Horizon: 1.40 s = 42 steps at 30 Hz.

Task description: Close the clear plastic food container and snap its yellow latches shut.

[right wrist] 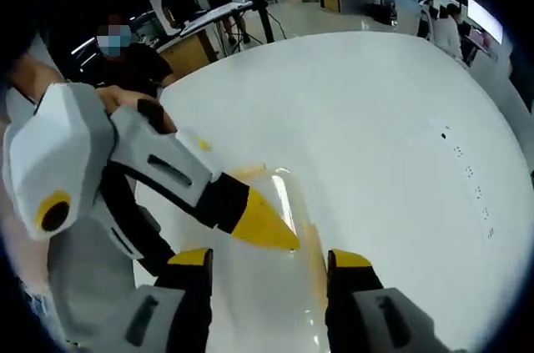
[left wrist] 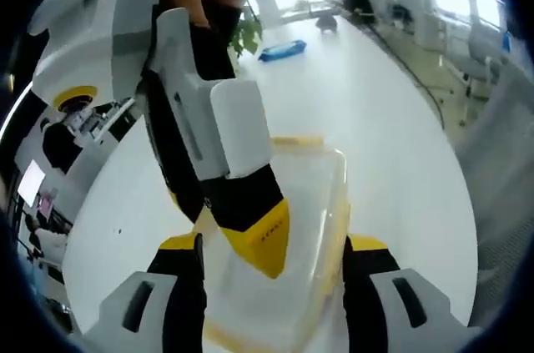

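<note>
Clear plastic food container (left wrist: 288, 228) resting on a white bench (left wrist: 375, 103), directly ahead of and partly between the left gripper (left wrist: 271, 265) jaws in the left gripper view. Lid apparently down on the box, though full seating hard to confirm through the glare. Long axis running away from the left jaws, far short end capped by a yellow latch (left wrist: 296, 143), another yellow strip along the near edge at the bottom.

Left jaws spread wide, one either side of the near end, gripping nothing. Right gripper (right wrist: 271, 274) jaws likewise spread in the right gripper view, the container's glossy edge (right wrist: 288, 203) lying in the gap just ahead, nothing pinched.

In the left gripper view, the right gripper reaching in from above, its yellow tip lowered over the lid near the middle; contact with the lid impossible to judge. In the right gripper view, the left gripper crossing from the left, yellow tip over the same lid.

Both grippers very close to the box; neither clearly nearer. Likely next need: a tip pressing down on a latch at an end of the long axis.

Container: thin, transparent, rounded corners, shiny and slippery-looking, likely light enough to skid when pushed. Latches: opaque yellow plastic. Bench: smooth, matte white, rounded edge. Jaws: black with yellow pads, white housings.
</note>
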Each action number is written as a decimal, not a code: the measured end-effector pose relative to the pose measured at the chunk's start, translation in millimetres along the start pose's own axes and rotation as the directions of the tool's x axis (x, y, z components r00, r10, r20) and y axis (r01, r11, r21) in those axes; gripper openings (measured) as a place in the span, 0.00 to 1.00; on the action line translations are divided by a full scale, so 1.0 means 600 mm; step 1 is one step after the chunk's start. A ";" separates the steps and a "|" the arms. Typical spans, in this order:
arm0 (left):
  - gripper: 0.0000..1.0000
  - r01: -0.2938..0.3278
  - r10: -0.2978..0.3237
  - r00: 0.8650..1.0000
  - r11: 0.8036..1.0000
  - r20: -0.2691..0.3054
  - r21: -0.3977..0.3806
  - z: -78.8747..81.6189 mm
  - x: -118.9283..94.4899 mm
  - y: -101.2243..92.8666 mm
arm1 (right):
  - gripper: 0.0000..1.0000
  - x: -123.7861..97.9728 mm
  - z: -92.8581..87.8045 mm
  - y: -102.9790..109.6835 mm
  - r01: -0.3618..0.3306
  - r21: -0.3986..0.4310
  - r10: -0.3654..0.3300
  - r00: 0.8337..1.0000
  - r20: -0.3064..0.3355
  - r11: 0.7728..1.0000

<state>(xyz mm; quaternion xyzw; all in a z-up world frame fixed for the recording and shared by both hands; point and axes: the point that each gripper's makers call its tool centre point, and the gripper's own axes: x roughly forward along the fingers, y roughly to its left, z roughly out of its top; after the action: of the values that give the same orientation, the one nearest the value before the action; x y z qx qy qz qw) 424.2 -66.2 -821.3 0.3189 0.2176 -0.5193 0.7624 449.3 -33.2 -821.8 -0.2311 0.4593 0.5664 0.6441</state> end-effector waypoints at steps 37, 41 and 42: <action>0.64 -0.073 0.073 0.997 0.914 -0.014 -0.399 -0.044 -0.093 0.075 | 0.60 -0.068 -0.002 -0.012 0.215 0.253 -0.270 0.940 0.207 0.943; 0.63 -0.093 0.085 0.996 0.910 -0.036 -0.404 -0.055 -0.099 0.078 | 0.59 -0.078 -0.011 -0.006 0.230 0.267 -0.292 0.930 0.225 0.936; 0.63 -0.094 0.087 0.996 0.906 -0.035 -0.413 -0.056 -0.100 0.078 | 0.59 -0.080 -0.015 -0.005 0.232 0.277 -0.298 0.927 0.228 0.933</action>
<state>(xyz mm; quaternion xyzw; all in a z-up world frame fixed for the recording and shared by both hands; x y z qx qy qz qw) 446.0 8.9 -792.9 0.1641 0.3138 -0.4231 0.8340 451.9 -66.3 -785.8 -0.1321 0.3992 0.4384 0.7943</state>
